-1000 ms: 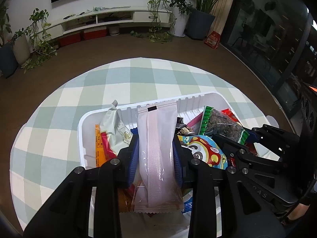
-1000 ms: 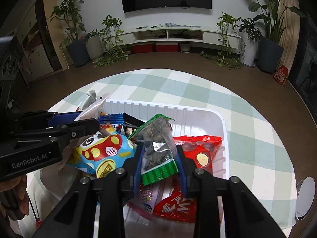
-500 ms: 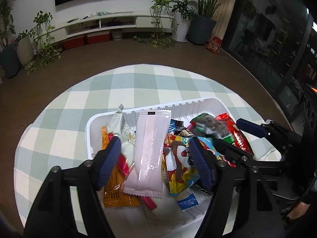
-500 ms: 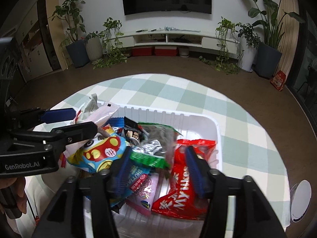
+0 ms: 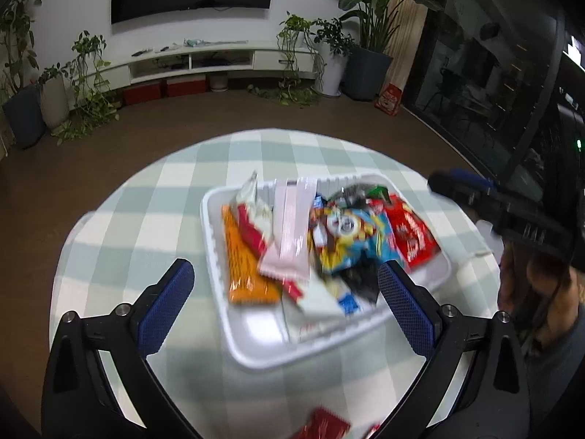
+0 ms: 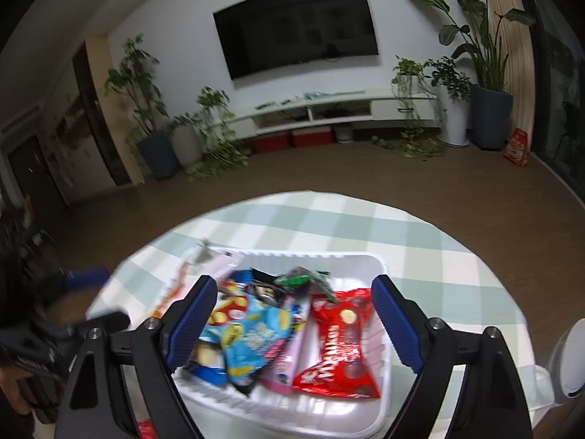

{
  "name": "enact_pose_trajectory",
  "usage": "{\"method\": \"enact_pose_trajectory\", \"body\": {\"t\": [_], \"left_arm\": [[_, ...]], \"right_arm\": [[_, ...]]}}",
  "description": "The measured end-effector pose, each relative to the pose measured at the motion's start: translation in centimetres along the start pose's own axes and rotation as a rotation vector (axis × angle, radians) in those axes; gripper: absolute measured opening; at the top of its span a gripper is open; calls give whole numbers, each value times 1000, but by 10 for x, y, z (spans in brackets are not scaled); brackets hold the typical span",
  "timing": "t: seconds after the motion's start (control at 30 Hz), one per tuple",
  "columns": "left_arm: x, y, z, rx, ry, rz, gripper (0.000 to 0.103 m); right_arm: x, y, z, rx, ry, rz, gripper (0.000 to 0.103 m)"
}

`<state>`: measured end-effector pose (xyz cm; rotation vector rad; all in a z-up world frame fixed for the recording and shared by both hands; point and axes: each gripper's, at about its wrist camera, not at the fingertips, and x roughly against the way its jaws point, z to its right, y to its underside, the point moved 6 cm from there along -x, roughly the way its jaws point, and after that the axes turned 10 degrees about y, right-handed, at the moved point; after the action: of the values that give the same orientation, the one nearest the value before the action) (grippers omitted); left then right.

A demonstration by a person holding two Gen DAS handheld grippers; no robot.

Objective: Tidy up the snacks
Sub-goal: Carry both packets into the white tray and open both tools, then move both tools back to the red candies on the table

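You are between placements: both of your tongs hang empty above the white ribbed plastic tray (image 5: 219, 256), which sits on the round desk with the green-and-white checked cloth (image 5: 146, 212), a little toward your side of its middle. The left tongs (image 5: 285, 289) stand with their blue pads spread wide and opening further, nothing pressed between them; the right tongs (image 6: 289, 318) are likewise opening with no packet clamped, only the tray's contents showing through the gap. The drop step looks finished, so your next move probably calls for finding a snack that lies outside the tray, and a red wrapper (image 5: 325, 426) at the near edge of the desk, partly cut off in the left view, seems the likeliest candidate. Inside the tray the packets lie in a loose overlapping heap: a long pale pink sachet (image 5: 289, 234), an orange flat pack (image 5: 245, 259), a blue-and-yellow cartoon bag (image 6: 252, 333), a red foil bag with white lettering (image 6: 340, 347) and a green-edged seed pouch (image 6: 303, 278). Both views are blurred, so finer print is unreadable.
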<state>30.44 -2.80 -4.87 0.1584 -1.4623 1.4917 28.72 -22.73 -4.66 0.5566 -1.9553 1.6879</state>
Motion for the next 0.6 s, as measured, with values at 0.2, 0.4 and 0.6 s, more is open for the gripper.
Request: {"method": "enact_pose_trajectory", "body": {"t": [0.2,0.4,0.6], "left_arm": [[29,56,0,-29,11,-66,102],[24,112,30,-354,7,-232,102],[15,143,47,-510,7,-311,102]], "right_arm": [[18,10,-11,-1,-44,-22,89],[43,55,-18,-12,-7,-103,89],[74,111,-40,-26,3,-143,88]]}}
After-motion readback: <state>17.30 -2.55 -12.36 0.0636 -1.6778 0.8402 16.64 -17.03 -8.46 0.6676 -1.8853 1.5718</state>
